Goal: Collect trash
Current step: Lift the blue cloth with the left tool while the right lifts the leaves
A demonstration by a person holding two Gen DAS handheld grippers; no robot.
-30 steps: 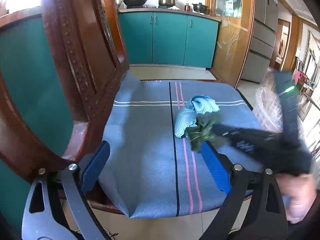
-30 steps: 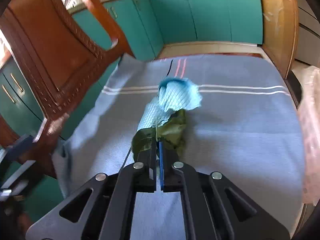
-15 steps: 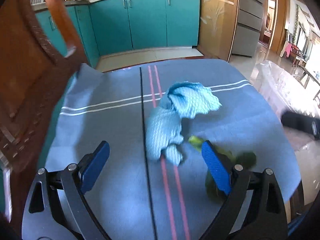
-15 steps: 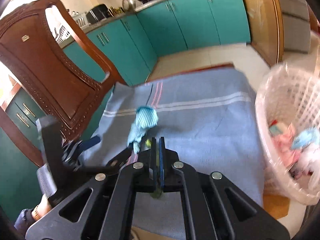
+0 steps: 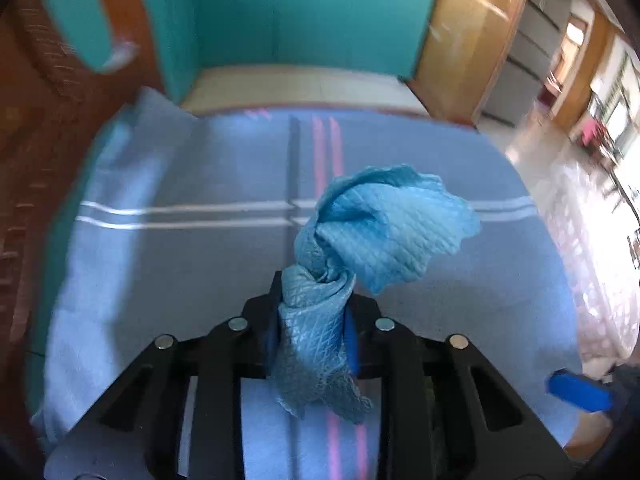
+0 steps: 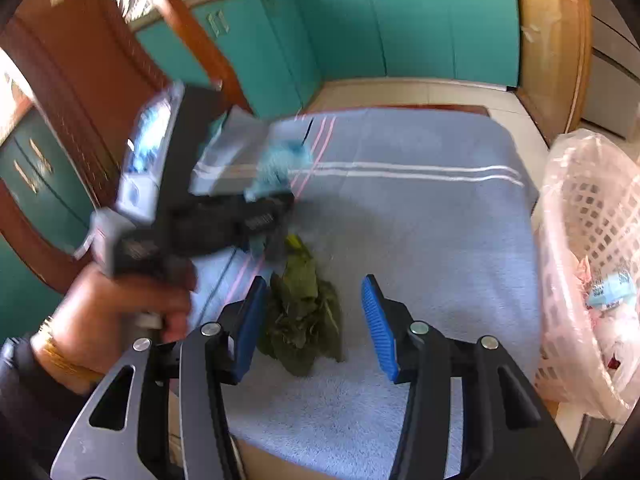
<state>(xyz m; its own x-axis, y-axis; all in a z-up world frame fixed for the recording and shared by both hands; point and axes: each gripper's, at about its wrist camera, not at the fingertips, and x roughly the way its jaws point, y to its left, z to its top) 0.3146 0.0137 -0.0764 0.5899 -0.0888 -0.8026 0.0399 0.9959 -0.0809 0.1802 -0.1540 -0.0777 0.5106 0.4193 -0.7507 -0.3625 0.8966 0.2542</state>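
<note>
The left gripper (image 5: 312,320) has just closed its jaws on the crumpled blue cloth (image 5: 380,228), pinching its twisted lower end above the striped tablecloth (image 5: 180,264). The right gripper (image 6: 314,316) has just been opening; wilted green leaves (image 6: 304,312) lie loose between its parted jaws, with the lined white basket (image 6: 592,216) just off the table's right edge

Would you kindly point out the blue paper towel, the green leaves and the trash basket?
blue paper towel (image 5: 384,228), left wrist view, its spread upper part.
green leaves (image 6: 304,320), right wrist view, middle of the pile.
trash basket (image 6: 592,216), right wrist view, its lattice wall.
</note>
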